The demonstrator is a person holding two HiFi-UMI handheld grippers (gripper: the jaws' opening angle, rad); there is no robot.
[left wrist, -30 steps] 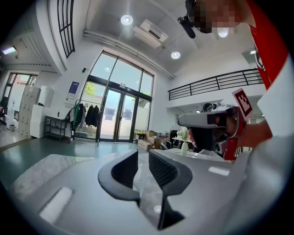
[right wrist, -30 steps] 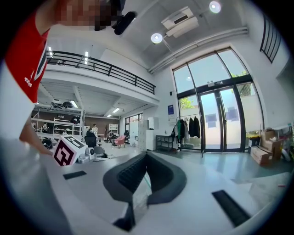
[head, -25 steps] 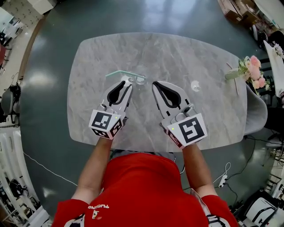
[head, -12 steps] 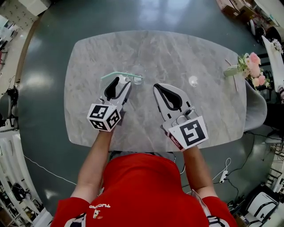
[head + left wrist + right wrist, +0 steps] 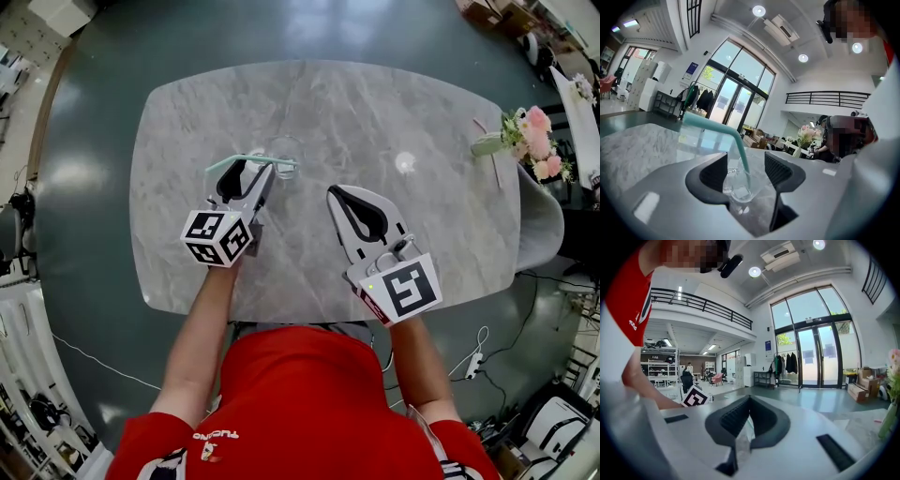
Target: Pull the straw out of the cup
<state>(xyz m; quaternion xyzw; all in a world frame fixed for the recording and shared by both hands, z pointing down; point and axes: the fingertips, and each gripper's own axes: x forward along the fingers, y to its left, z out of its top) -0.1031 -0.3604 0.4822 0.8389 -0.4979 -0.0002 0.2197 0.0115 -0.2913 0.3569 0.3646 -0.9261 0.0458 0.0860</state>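
Note:
A small clear glass cup (image 5: pixel 284 148) stands on the marble table (image 5: pixel 394 103). A teal bent straw (image 5: pixel 246 161) runs from it to the left. In the left gripper view the straw (image 5: pixel 740 145) drops into the cup (image 5: pixel 738 183), and its bent top reaches to the left. My left gripper (image 5: pixel 247 169) is open; its jaws have just been opening. Straw and cup show in the gap of the left gripper (image 5: pixel 745 161), and the pads press on neither. My right gripper (image 5: pixel 336 192) is to the right of the cup, shut and empty, as the right gripper view also shows (image 5: pixel 746 404).
A vase of pink flowers (image 5: pixel 525 139) stands at the table's right edge. A small clear object (image 5: pixel 405 163) lies on the table right of the cup. A grey chair (image 5: pixel 544 234) is beyond the right edge.
The left gripper's jaws have spread apart and let go of the straw. The left gripper has shifted left and lower, a little back from the cup. The right gripper has drawn slightly toward the person.

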